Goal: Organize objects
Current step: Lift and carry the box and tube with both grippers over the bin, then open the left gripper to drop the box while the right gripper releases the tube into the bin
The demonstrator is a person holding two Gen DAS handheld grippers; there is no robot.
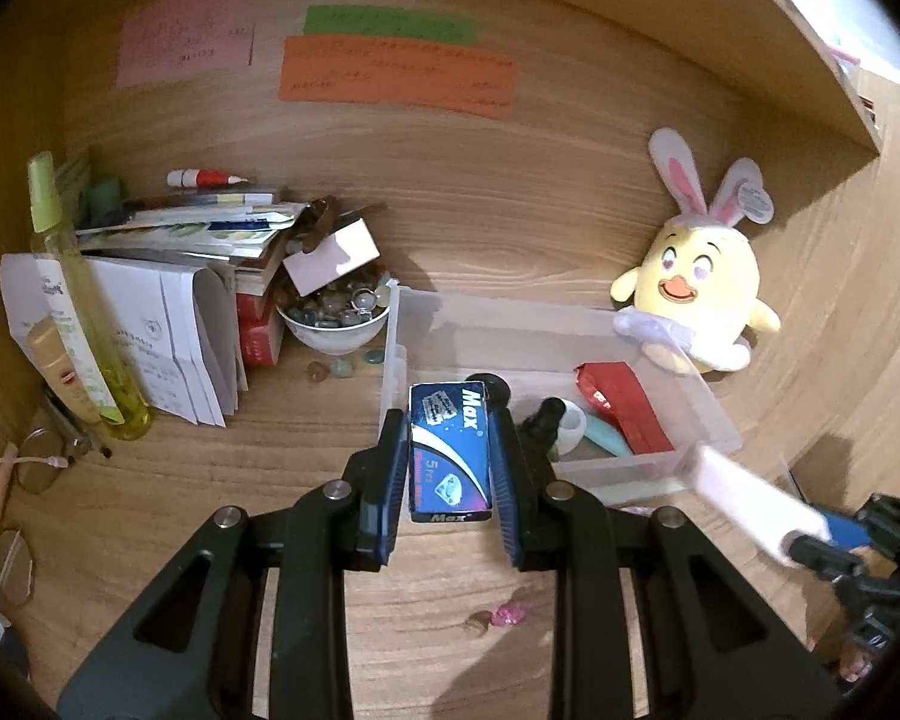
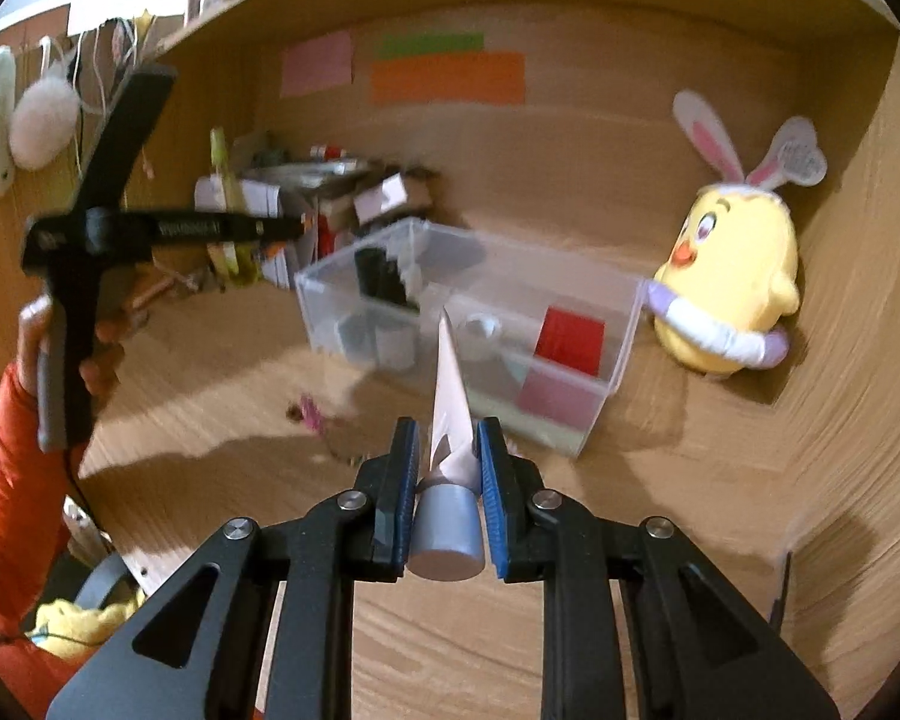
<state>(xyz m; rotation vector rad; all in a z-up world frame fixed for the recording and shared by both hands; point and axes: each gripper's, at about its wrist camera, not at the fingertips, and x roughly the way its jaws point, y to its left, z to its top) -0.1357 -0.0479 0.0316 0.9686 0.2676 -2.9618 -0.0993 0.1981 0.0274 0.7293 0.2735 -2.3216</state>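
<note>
My left gripper (image 1: 449, 450) is shut on a blue "Max" blade box (image 1: 448, 450) and holds it over the near left corner of a clear plastic bin (image 1: 648, 468). The bin holds a red packet (image 1: 621, 405), a white ring, a teal piece and dark items. My right gripper (image 2: 447, 456) is shut on a pale pink tube with a grey cap (image 2: 448, 468), just in front of the bin (image 2: 621, 324). The tube also shows in the left wrist view (image 1: 750, 498), at the bin's right end.
A yellow chick plush with bunny ears (image 1: 699, 294) sits right of the bin. A bowl of stones (image 1: 333, 312), stacked papers and boxes (image 1: 168, 324) and a green spray bottle (image 1: 78, 312) crowd the left. A pink candy wrapper (image 1: 507, 615) lies on the desk.
</note>
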